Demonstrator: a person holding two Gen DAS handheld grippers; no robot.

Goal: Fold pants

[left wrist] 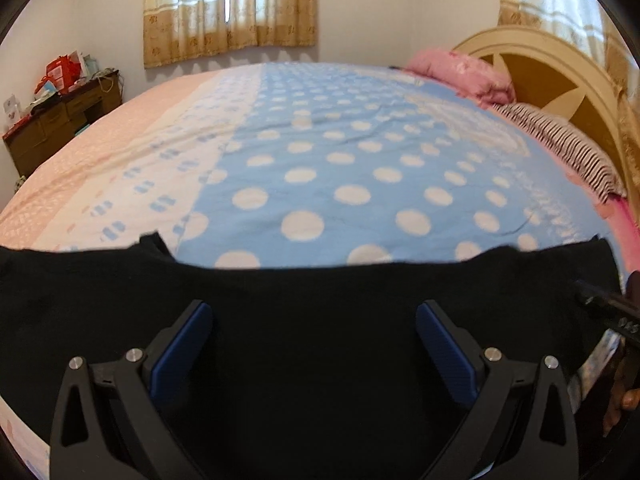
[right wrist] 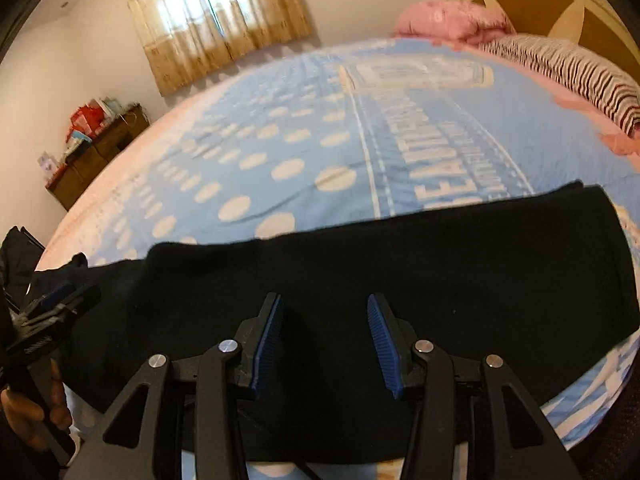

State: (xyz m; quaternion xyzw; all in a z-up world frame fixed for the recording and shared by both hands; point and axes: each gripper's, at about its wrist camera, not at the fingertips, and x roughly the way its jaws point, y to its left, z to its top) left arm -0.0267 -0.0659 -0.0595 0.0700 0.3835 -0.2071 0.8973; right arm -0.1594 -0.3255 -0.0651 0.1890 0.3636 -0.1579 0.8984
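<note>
Black pants (left wrist: 312,300) lie folded in a long band across the near edge of the bed, shown too in the right wrist view as the pants (right wrist: 400,264). My left gripper (left wrist: 314,308) hovers over the dark cloth, jaws wide apart, nothing between the blue pads (left wrist: 182,352). My right gripper (right wrist: 326,304) stands open above the pants with a gap between its blue pads (right wrist: 266,344) and no cloth pinched. The left gripper (right wrist: 52,300) and the hand holding it appear at the left edge of the right wrist view. The right gripper's body (left wrist: 608,308) shows at the right edge of the left wrist view.
The bed wears a blue blanket with white dots (left wrist: 344,152) over a pink sheet (left wrist: 92,152). A pink pillow (left wrist: 460,72), a striped pillow (left wrist: 568,148) and a cream headboard (left wrist: 560,64) are at the right. A brown cabinet (left wrist: 60,120) with clutter stands by the far wall under curtains (left wrist: 228,8).
</note>
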